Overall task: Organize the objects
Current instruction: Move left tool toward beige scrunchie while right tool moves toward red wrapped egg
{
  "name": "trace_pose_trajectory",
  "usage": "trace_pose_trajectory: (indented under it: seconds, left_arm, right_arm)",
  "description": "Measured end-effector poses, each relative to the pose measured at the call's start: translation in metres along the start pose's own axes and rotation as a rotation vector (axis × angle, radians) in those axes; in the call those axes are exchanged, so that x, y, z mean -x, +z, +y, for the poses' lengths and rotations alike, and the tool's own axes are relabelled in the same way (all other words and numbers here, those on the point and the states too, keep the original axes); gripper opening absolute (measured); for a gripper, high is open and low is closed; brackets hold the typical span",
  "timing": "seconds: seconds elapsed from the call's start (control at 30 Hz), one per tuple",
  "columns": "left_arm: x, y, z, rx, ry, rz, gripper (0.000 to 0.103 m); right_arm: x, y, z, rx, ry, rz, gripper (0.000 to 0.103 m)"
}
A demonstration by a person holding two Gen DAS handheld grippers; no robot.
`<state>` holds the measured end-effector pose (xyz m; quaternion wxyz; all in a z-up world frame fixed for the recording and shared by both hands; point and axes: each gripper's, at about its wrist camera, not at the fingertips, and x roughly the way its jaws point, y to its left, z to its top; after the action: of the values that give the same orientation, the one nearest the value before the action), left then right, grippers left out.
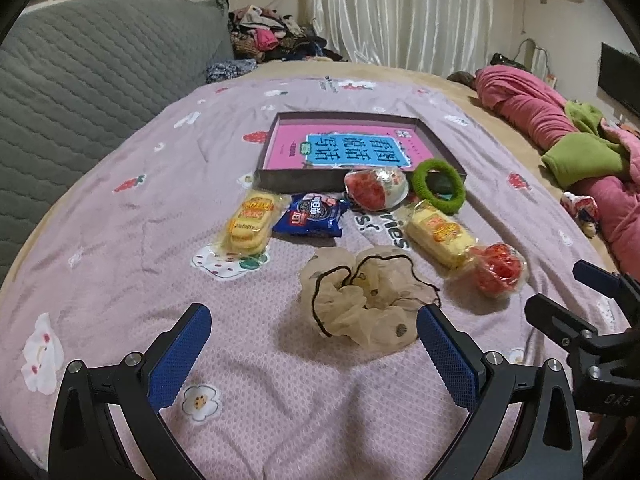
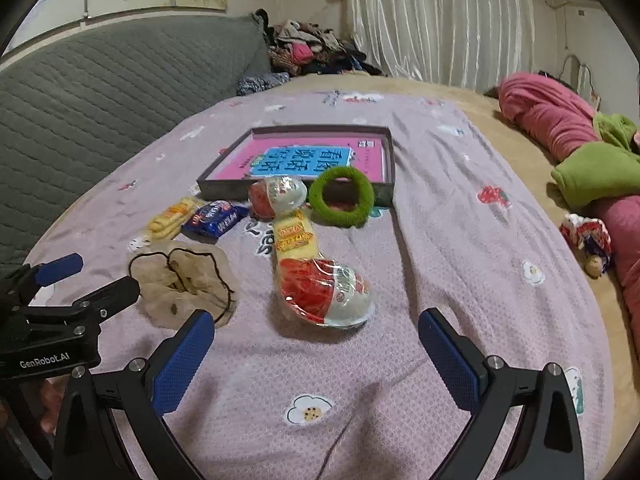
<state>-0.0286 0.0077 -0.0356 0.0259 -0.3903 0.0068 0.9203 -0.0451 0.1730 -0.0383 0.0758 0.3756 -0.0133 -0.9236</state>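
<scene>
A shallow dark box (image 1: 296, 181) (image 2: 224, 186) with a pink book inside lies on the lilac bedspread. In front of it sit a green hair ring (image 1: 439, 186) (image 2: 342, 197), two red-and-white wrapped snacks (image 1: 376, 189) (image 2: 326, 296), two yellow cake packs (image 1: 250, 222) (image 2: 294, 238), a blue biscuit pack (image 1: 311, 216) (image 2: 214, 217) and a beige scrunchie (image 1: 366, 300) (image 2: 184, 280). My left gripper (image 1: 314, 340) is open just before the scrunchie. The right gripper (image 2: 316, 344) is open just short of the nearer red snack.
A grey quilted headboard (image 1: 80, 80) runs along the left. Pink and green bedding (image 1: 560, 128) (image 2: 580, 152) lies bunched at the right, with a small doll (image 2: 590, 244) beside it. Clothes are piled at the far corner by the white curtain (image 1: 400, 12).
</scene>
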Motion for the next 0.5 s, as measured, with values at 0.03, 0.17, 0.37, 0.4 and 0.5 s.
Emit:
trace_pose_trajectory:
  seconds: [0.03, 0.17, 0.37, 0.4, 0.5]
  left_arm:
    - [-0.003, 0.001, 0.001, 0.002, 0.003, 0.006, 0.102]
    - [-0.016, 0.003, 0.003, 0.000, -0.002, 0.019, 0.102]
    - [-0.032, 0.006, 0.001, -0.016, -0.015, 0.031, 0.102]
    - [-0.035, 0.007, 0.001, -0.017, -0.024, 0.038, 0.102]
    - [-0.043, 0.009, 0.001, -0.020, -0.029, 0.051, 0.102]
  right_arm:
    - [-0.002, 0.000, -0.001, 0.000, 0.004, -0.005, 0.103]
    - [-0.016, 0.001, -0.001, -0.008, 0.012, 0.026, 0.103]
    - [-0.034, 0.006, 0.002, -0.001, -0.005, 0.083, 0.103]
    - [-0.037, 0.008, 0.002, -0.004, -0.007, 0.086, 0.103]
    - [-0.044, 0.011, 0.000, -0.026, -0.009, 0.091, 0.103]
